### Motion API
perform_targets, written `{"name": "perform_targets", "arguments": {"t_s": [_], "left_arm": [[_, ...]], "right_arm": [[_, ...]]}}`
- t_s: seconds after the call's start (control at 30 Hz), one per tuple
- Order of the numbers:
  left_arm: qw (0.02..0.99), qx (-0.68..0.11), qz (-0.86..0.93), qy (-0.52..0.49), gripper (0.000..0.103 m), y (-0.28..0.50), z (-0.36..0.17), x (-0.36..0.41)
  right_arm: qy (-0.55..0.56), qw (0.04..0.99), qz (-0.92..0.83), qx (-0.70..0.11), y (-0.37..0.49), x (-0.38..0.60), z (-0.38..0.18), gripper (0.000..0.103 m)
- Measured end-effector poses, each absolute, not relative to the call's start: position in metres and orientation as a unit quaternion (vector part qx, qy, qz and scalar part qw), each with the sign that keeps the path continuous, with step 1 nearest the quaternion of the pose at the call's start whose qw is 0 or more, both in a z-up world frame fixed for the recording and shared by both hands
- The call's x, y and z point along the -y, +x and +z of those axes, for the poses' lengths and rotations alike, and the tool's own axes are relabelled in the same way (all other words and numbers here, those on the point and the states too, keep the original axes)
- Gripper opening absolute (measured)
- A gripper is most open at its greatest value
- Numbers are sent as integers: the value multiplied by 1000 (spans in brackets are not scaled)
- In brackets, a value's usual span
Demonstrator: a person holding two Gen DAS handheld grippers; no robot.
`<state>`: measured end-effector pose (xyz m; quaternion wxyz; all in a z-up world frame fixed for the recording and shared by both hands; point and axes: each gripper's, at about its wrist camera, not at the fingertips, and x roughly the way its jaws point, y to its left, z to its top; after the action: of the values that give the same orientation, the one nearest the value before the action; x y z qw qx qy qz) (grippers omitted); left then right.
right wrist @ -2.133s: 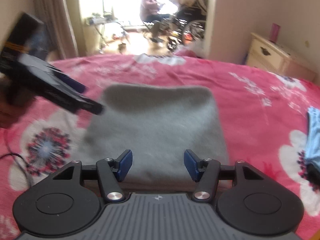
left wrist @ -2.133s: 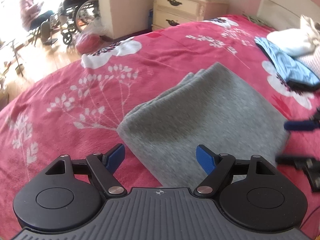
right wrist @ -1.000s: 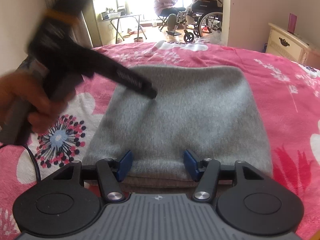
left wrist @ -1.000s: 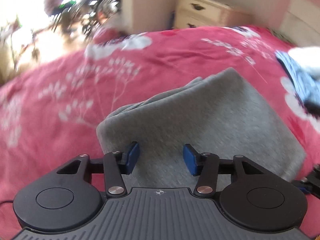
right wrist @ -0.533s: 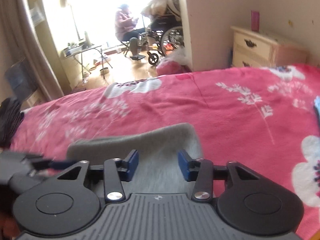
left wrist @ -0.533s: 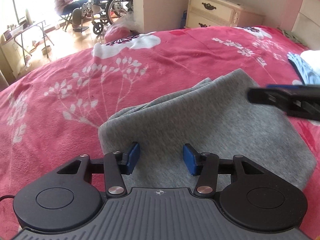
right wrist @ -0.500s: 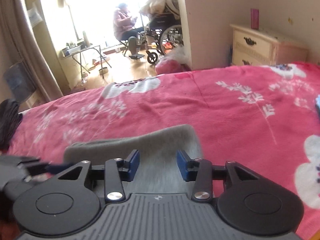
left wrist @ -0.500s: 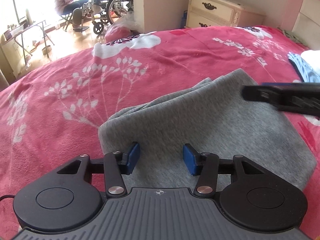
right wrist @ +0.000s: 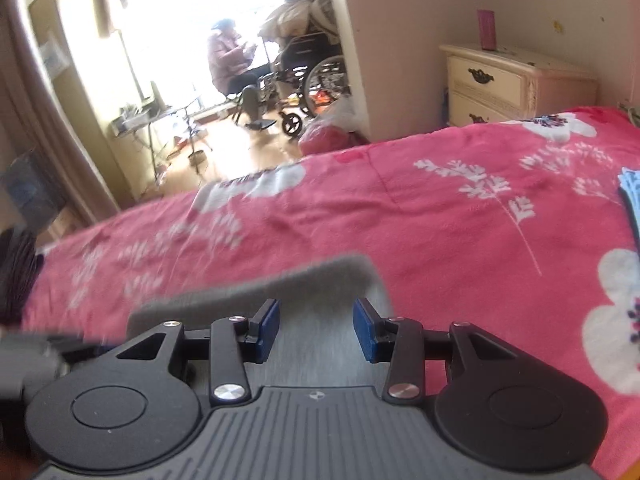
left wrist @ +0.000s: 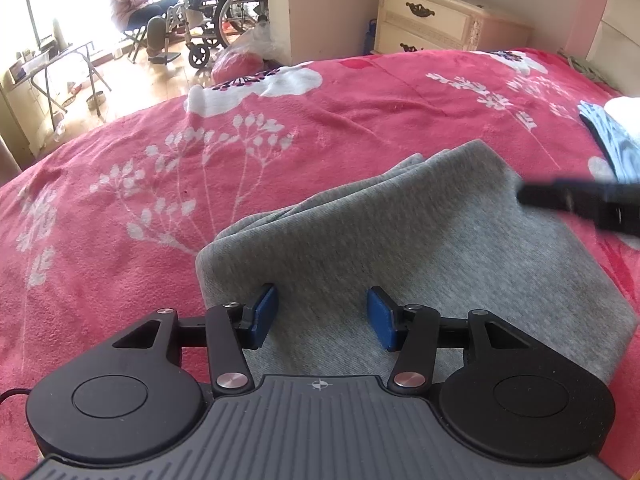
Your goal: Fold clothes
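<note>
A grey folded garment lies flat on the red floral bedspread. My left gripper hovers open over its near left corner, blue pads apart with grey cloth showing between them. In the right wrist view, only the garment's far edge shows, blurred. My right gripper stands open just above that edge. The right gripper also appears as a dark blurred bar over the garment's far right corner. The left gripper is a blurred grey shape at the lower left.
Blue and white clothes are piled on the bed at the right. A cream nightstand stands beyond the bed. On the floor are a red bag, a wheelchair and a seated person.
My right gripper has swung from the garment's near edge to its far right corner. My left gripper came onto the near left corner with a narrower gap and has since held still.
</note>
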<state>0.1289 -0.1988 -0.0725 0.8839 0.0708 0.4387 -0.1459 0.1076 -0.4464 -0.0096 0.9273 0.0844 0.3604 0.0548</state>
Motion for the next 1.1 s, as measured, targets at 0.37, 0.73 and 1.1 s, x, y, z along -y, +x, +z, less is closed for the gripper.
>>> {"name": "perform_targets", "arguments": {"t_s": [0.37, 0.73, 1.1], "left_arm": [[885, -434, -143, 87, 52, 125, -73, 202], [887, -427, -145, 100, 53, 123, -73, 203], [912, -369, -166, 70, 56, 90, -49, 174]], "right_arm": [[98, 922, 44, -371, 87, 451, -21, 41], [47, 923, 61, -376, 65, 429, -38, 41], [34, 925, 71, -371, 57, 426, -44, 41]]}}
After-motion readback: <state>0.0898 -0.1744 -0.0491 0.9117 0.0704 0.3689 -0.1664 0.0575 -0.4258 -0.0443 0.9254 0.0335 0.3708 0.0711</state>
